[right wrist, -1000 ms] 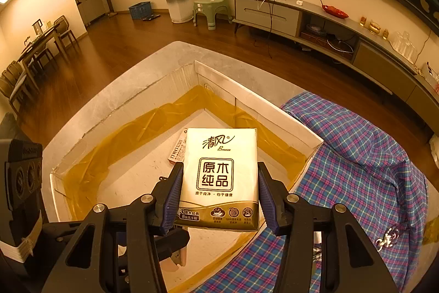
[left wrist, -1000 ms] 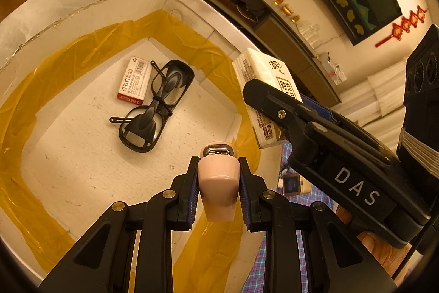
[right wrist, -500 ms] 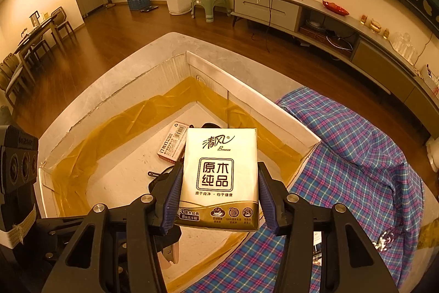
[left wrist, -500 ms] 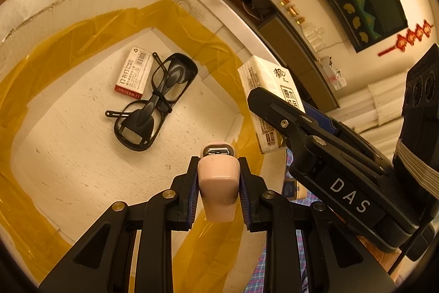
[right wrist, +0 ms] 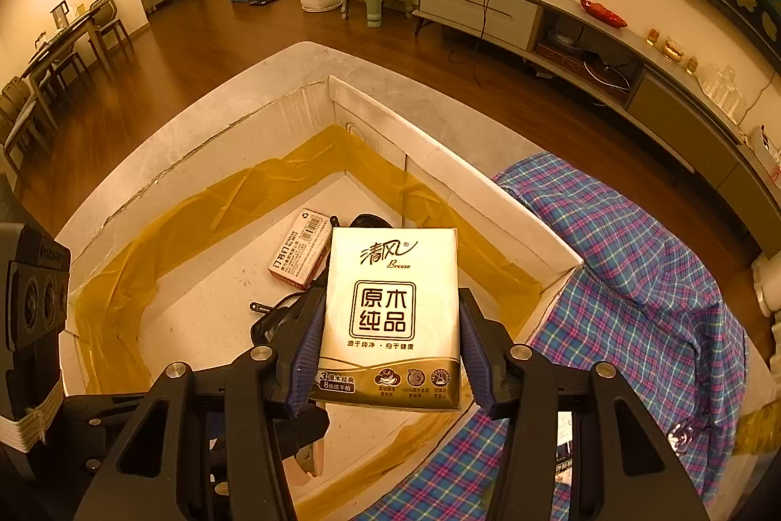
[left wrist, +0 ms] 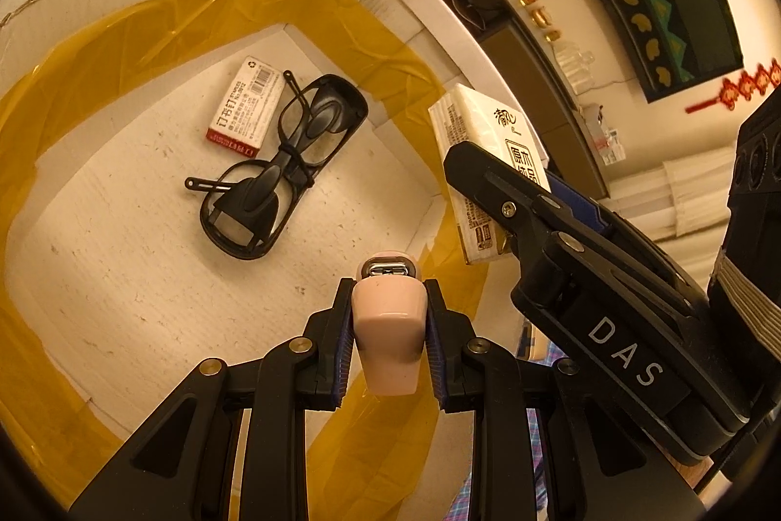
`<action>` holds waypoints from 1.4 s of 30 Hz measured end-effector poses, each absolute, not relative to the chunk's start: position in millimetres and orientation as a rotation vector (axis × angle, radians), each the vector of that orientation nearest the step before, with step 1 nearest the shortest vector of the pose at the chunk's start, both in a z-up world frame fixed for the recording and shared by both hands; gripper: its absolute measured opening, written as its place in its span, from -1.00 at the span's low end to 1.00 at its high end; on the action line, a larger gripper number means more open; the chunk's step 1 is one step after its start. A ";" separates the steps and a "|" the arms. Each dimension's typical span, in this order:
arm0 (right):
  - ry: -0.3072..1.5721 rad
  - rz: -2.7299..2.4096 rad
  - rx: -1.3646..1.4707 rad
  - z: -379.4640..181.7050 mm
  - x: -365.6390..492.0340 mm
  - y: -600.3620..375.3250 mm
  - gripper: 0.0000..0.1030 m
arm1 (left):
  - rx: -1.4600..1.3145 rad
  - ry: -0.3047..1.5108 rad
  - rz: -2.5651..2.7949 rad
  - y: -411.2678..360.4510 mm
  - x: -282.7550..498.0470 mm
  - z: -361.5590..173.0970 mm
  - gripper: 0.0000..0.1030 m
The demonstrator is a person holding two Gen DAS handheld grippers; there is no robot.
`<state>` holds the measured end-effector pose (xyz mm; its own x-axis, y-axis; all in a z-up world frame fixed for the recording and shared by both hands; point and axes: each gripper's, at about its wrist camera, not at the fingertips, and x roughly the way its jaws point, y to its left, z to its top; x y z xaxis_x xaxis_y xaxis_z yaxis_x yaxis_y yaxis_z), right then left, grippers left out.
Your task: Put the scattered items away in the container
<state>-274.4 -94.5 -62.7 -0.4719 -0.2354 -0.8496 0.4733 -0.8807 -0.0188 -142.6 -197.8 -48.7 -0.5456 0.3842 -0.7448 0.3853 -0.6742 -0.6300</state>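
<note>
Right tongs are clenched on a cream-and-gold rectangular tissue pack w/ dark Chinese print, held above the white cardboard box lined w/ yellow tape. Pack's long axis runs out along the fingers, printed face up toward the camera, far end pointing into the box. Left tongs grip a small pale-pink plastic piece w/ a metal clip end, long axis also along the fingers, metal end aimed down at the box floor. Both tongs tilt steeply down over the box, right one crossing beside the left. On the box floor: black folded glasses touching a small red-and-white staples box. Blue plaid cloth lies beside the box on the bench.
</note>
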 end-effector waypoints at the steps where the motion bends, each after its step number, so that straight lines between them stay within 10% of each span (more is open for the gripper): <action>1: 0.355 -2.356 1.311 -63.2 -275.4 -94.9 0.02 | 1.501 1.269 -2.449 -197.7 -142.8 -49.1 -0.48; 42: 0.010 -2.306 1.253 -50.8 -258.9 -56.5 0.11 | 1.406 1.067 -2.519 -196.1 -128.1 -25.1 -0.28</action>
